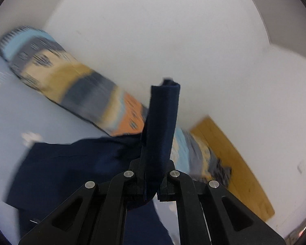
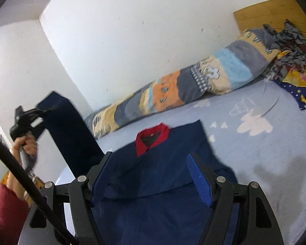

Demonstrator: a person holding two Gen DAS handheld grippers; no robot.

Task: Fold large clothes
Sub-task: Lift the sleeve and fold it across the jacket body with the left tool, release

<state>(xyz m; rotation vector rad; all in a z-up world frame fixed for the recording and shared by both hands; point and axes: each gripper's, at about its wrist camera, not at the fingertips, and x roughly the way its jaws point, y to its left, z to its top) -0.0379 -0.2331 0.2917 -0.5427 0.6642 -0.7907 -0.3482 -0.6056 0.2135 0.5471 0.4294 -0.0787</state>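
The left gripper (image 1: 153, 175) is squeezed shut on a sleeve (image 1: 163, 120) of the dark blue shirt (image 2: 159, 175) and holds it up off the bed (image 2: 265, 143). The rest of the shirt lies flat on the bed, right under the right gripper (image 2: 151, 181), with its red collar (image 2: 152, 140) just past the tips. The right gripper is wide open and holds nothing. Beyond both grippers a striped blanket roll (image 2: 183, 85) lies along the white wall (image 2: 142, 30).
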